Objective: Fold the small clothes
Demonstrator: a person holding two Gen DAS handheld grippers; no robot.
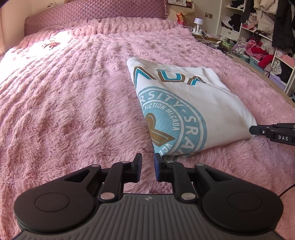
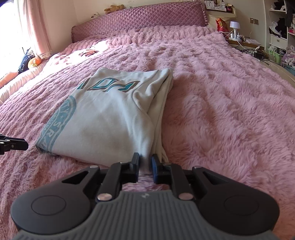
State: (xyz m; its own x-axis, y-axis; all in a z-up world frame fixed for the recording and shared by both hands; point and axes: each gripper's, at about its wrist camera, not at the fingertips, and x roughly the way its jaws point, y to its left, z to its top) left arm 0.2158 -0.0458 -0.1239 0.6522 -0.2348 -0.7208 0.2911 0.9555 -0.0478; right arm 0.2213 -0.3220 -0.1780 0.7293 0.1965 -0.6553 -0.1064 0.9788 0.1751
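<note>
A white T-shirt with a blue round print lies folded on the pink fluffy bedspread. My left gripper is open, its jaws a little apart, just off the shirt's near left corner with nothing between them. It shows at the left edge of the right wrist view. My right gripper has its jaws close around the shirt's near right corner, cloth between the pads. It also shows at the right edge of the left wrist view.
A purple quilted headboard stands at the far end of the bed. A bedside shelf with a white lamp and open shelves full of clothes are on the right. Curtains and soft toys are at the left.
</note>
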